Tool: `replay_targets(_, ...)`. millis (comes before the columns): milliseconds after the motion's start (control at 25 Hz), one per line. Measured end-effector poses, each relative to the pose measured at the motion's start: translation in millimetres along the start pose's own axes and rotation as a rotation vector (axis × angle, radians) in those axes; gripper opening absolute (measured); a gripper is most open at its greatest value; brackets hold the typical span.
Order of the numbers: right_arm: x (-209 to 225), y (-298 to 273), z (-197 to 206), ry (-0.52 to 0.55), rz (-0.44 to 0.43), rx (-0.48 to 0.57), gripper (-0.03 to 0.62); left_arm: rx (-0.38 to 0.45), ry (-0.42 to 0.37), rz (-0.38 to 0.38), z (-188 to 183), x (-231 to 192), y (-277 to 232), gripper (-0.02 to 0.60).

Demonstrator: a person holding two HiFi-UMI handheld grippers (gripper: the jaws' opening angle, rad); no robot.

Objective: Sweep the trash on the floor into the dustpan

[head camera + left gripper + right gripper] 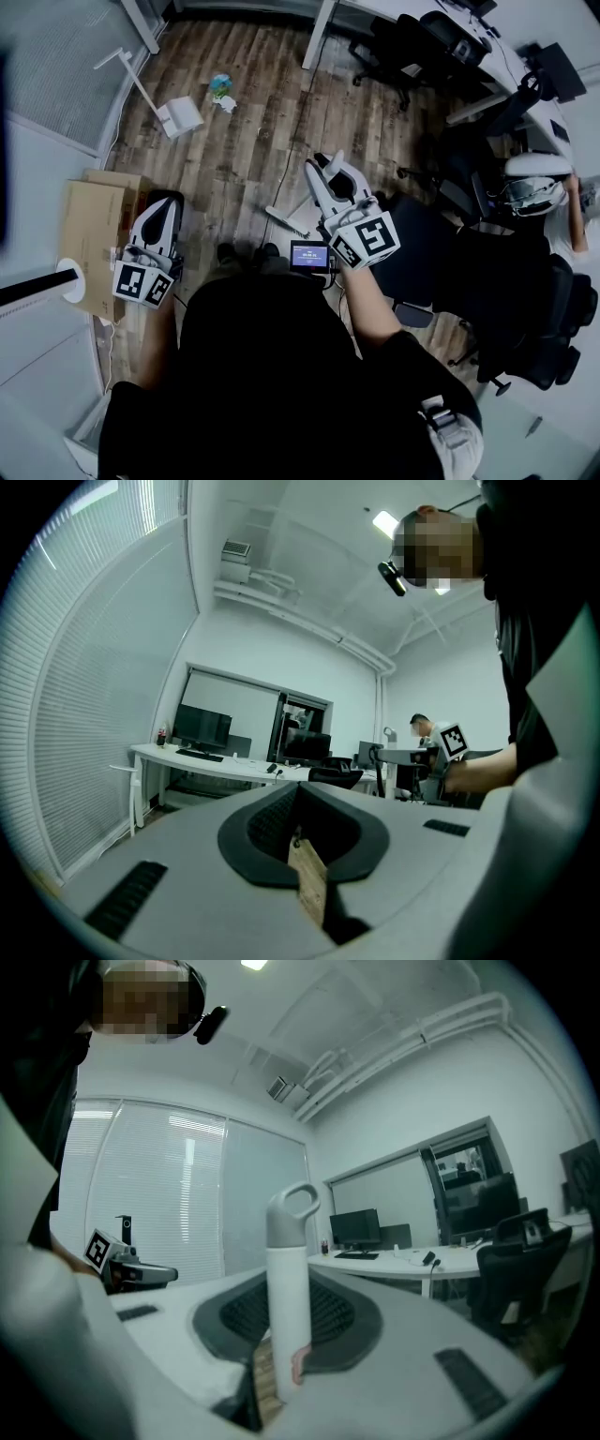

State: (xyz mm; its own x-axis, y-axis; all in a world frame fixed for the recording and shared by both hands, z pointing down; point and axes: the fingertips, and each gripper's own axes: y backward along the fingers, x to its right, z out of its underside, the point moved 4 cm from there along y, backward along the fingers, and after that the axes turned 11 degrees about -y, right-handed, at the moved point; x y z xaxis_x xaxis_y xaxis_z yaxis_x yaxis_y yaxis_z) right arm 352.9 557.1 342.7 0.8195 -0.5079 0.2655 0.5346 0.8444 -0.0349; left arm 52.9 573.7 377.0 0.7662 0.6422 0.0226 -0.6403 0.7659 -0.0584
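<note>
In the head view a white long-handled dustpan (178, 117) stands on the wood floor at the upper left. A small heap of crumpled trash (222, 91) lies just to its right. My right gripper (323, 176) is shut on a white broom handle (289, 1279), which stands upright between the jaws with its loop on top. The broom's white lower end (291, 220) shows on the floor below that gripper. My left gripper (167, 204) is level at the left, shut and holding nothing. In the left gripper view (298, 799) only a strip of floor shows through its jaws.
A cardboard box (94, 234) and a round-based white pole (70, 281) are by my left side. Black office chairs (412, 47) and a white desk leg (319, 33) are at the top right, more chairs (525, 309) at the right. A cable (300, 112) runs across the floor.
</note>
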Motion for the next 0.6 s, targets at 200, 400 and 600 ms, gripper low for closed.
replay_targets(200, 13, 14, 1, -0.025, -0.004, 0.0, 0.068, -0.017, -0.007, 0.003, 1, 17, -7, -0.005)
replay_targets(400, 22, 24, 0, -0.041, -0.027, 0.007, 0.067, -0.027, -0.01, 0.0, 1, 33, -14, -0.005)
replay_targets(600, 27, 28, -4, -0.052, -0.046, 0.026, 0.069, -0.035, -0.014, -0.005, 1, 42, -18, -0.005)
